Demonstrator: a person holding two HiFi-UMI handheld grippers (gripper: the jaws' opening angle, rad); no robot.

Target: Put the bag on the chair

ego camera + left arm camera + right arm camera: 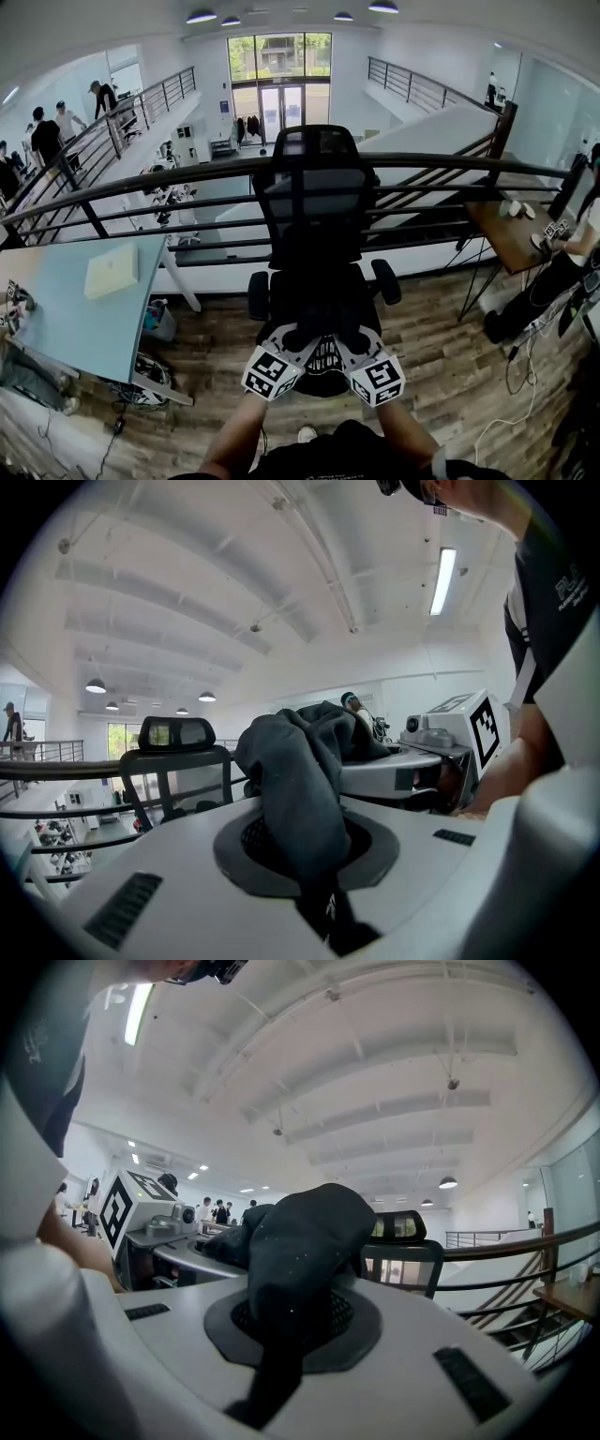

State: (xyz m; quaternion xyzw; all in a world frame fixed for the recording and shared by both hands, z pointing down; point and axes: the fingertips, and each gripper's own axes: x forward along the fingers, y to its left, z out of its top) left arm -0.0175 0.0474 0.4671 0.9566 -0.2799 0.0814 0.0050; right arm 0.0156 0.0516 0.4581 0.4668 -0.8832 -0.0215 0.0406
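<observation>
gripping dark fabric bag (325, 363) with left gripper (296, 339) and right gripper (354, 339), jaws clamped, near black mesh office chair (314, 202).

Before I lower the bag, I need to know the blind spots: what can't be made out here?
- Bag: in the head view, the left hand-held gripper and right hand-held gripper cover its sides, so its shape is unclear.
- Chair: in the head view, the seat is partly behind the bag and the base is hidden.
- Both gripper views: bag cloth and each gripper's own body hide the chair below its upper back.
</observation>
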